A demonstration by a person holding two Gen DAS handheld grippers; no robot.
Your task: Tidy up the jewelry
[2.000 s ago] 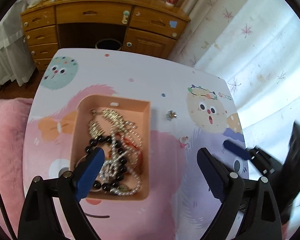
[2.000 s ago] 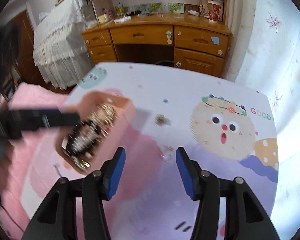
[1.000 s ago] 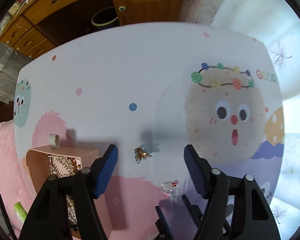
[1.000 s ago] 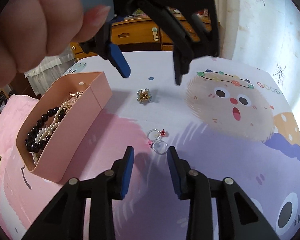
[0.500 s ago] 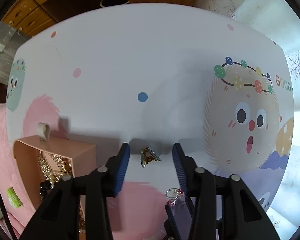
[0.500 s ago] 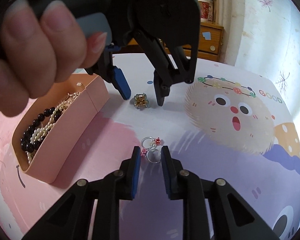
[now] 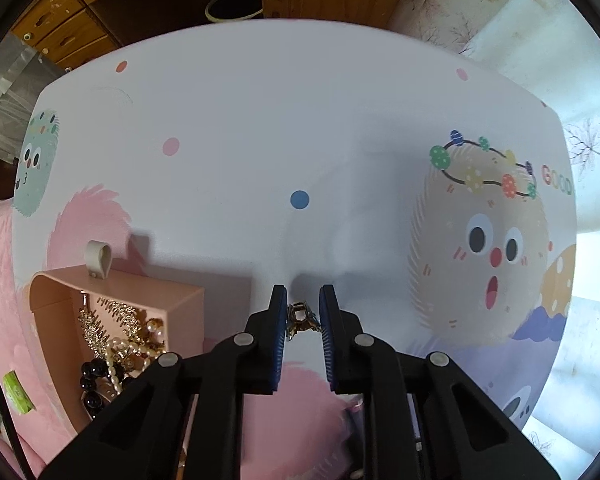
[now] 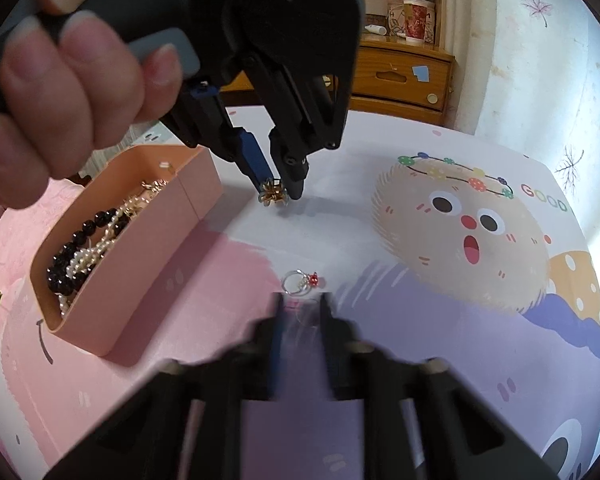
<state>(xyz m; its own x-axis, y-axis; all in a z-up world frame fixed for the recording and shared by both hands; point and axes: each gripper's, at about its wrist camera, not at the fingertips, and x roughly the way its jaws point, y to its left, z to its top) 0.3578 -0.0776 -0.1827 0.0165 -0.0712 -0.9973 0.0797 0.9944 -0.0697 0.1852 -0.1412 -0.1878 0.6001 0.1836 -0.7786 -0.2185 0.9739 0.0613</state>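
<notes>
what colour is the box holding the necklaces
Peach-pink, plain with no pattern; the box shows best in the right wrist view.

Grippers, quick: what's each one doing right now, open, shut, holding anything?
Left gripper: closing on the small gold ornament on the table; pads on both its sides.
Right gripper: shut; blurred, a thin silver ring appears pinched, red-bead ring just ahead.

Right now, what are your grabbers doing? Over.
Left gripper closing on gold flower charm. Right gripper shut at silver rings. Pink jewelry box alongside, nothing blocking.
</notes>
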